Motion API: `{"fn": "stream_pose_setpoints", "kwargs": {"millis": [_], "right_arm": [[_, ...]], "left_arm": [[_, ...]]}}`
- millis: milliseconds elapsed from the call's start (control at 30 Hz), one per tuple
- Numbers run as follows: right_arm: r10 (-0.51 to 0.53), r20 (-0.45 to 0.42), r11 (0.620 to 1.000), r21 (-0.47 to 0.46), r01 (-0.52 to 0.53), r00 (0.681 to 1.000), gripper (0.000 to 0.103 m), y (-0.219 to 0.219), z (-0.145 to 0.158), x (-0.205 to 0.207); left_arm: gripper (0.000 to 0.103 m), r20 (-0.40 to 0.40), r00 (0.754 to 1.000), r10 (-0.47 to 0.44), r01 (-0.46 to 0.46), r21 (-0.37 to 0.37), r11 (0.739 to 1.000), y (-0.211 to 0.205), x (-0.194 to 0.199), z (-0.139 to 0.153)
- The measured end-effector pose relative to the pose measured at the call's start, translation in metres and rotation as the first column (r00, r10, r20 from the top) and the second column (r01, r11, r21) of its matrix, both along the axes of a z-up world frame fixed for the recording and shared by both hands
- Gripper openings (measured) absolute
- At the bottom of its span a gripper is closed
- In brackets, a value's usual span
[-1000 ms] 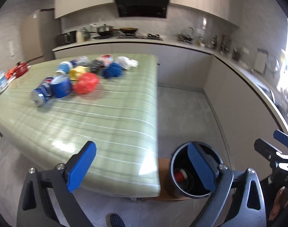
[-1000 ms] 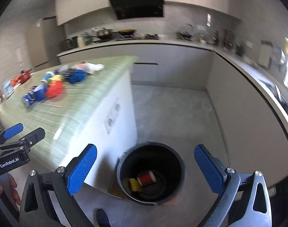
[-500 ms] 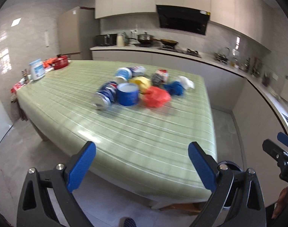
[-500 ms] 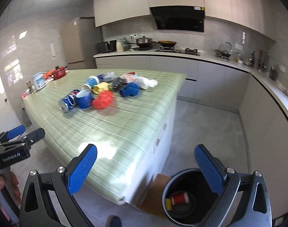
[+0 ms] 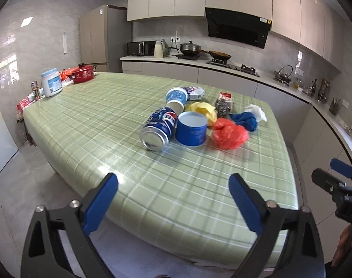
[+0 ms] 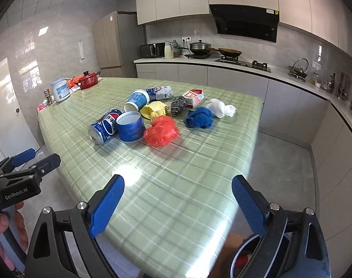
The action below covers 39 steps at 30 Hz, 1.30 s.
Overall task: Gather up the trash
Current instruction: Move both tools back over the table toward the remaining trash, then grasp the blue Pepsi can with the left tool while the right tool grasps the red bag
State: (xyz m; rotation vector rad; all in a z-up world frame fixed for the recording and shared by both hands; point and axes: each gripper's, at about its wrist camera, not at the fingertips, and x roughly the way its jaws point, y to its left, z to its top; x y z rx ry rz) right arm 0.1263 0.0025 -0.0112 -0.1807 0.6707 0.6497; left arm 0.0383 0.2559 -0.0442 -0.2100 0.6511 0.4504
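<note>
Fingers (image 5: 99,205) of both grippers spread wide, empty; trash pile (image 5: 194,120) on table (image 5: 102,115): dented can, cups, crumpled bags.

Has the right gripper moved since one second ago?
Yes. The right gripper rose from above the trash bin and now faces the table.
</note>
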Motion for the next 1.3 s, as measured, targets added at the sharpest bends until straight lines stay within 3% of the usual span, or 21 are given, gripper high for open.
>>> {"fn": "stream_pose_setpoints", "kwargs": {"millis": [300, 1033, 1300], "right_arm": [[0.003, -0.041, 0.999, -0.041, -0.004, 0.999, 0.09, 0.058, -0.029, 0.041], [-0.024, -0.116, 0.994, -0.109, 0.012, 0.993, 0.09, 0.153, -0.087, 0.139], [-0.024, -0.174, 0.992, -0.126, 0.002, 0.984, 0.088, 0.173, -0.106, 0.17]], "left_arm": [[0.084, -0.029, 0.999, -0.02, 0.019, -0.034, 0.999, 0.045, 0.037, -0.024], [0.083, -0.105, 0.991, -0.083, 0.073, -0.102, 0.992, 0.113, 0.129, -0.069], [0.073, -0.15, 0.98, -0.129, 0.111, -0.128, 0.986, 0.121, 0.152, -0.077]]}}
